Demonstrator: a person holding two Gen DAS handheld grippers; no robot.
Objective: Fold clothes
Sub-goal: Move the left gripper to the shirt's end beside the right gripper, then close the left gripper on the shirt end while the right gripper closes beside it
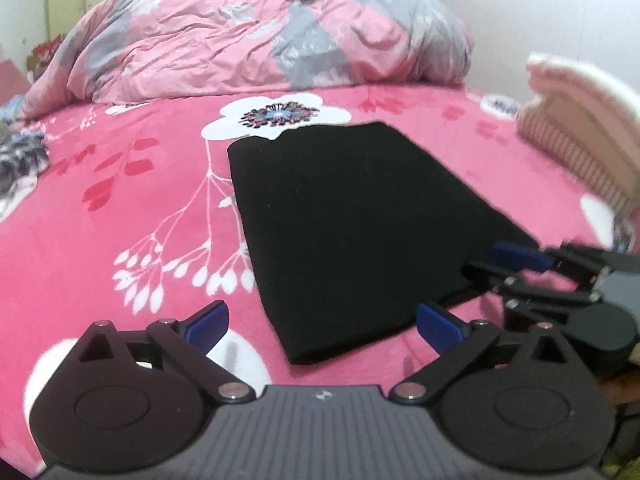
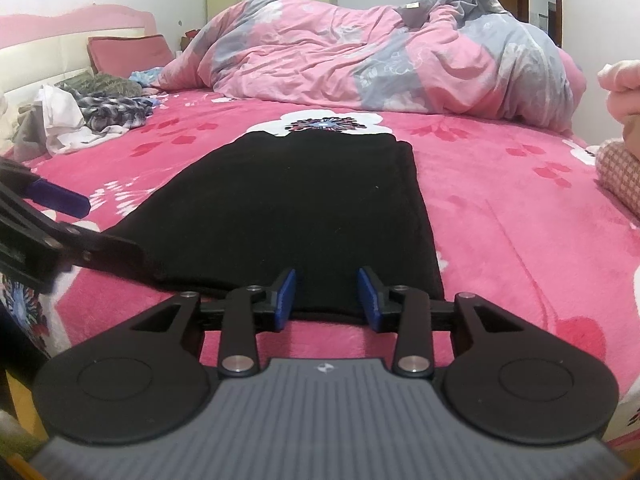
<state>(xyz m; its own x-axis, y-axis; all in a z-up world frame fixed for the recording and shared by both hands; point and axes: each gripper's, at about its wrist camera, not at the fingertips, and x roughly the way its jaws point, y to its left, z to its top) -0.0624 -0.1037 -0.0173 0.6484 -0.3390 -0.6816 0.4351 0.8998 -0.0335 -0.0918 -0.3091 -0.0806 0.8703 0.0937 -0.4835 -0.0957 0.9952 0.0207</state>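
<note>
Black garment (image 2: pixel 304 208), folded to a long flat rectangle with soft rounded edges, matte and lint-flecked, spread on the bed (image 2: pixel 500 220) near its front edge. Plush pink blanket beneath, fleecy, printed with white flowers, red leaves and thin white branches. One large white blossom with a dark beaded centre (image 1: pixel 280 114) just past the garment's far edge.

Left hand-held gripper (image 1: pixel 322 326): jaws wide apart, blue pads (image 1: pixel 208 324) either side of the garment's near corner, gripping nothing. Black linkage arms, round black hubs, ribbed grey body.

Right hand-held gripper (image 2: pixel 326 300): jaws parted to a moderate gap, blue pads (image 2: pixel 286 296) poised at the garment's near hem; contact with the cloth not clear. Seen blurred from the left wrist view (image 1: pixel 516 270) at the garment's right corner.

Crumpled duvet (image 2: pixel 380 60) heaped at the far side, pink and grey patches, thin and wrinkled. Loose pile of clothes (image 2: pixel 92 112) at the far left: white fabric, grey plaid, olive pieces. Dark pink pillow (image 2: pixel 128 52) against a pale padded headboard (image 2: pixel 40 64). Pink-and-white folded textiles (image 1: pixel 580 128) at the right edge, one striped, blurred.
</note>
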